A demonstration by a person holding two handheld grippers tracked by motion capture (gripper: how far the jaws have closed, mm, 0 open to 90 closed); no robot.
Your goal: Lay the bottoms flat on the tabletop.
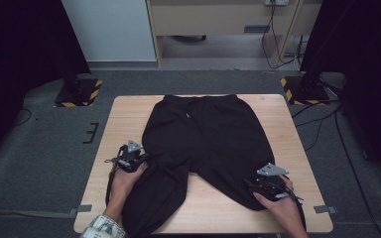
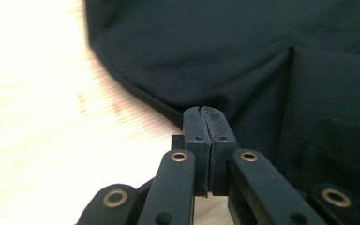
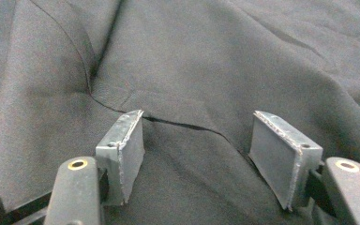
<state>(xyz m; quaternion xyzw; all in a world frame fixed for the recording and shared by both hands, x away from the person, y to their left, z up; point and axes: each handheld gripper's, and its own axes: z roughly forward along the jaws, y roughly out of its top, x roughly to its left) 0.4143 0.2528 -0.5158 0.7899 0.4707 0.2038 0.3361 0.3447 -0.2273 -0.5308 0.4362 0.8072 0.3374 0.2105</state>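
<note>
Overhead view and both close claw views share the trousers (image 1: 203, 139).

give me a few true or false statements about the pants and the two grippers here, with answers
1. The black pants lie spread on the wooden table. True.
2. The right gripper has its jaws shut. False: they stand wide apart over the fabric.
3. The left gripper has its jaws closed together. True; whether they pinch any fabric cannot be told.
4. The waistband lies at the person's edge of the table. False: it lies at the far edge, legs toward the person.
5. The pants are folded in half. False: both legs are spread apart.
</note>
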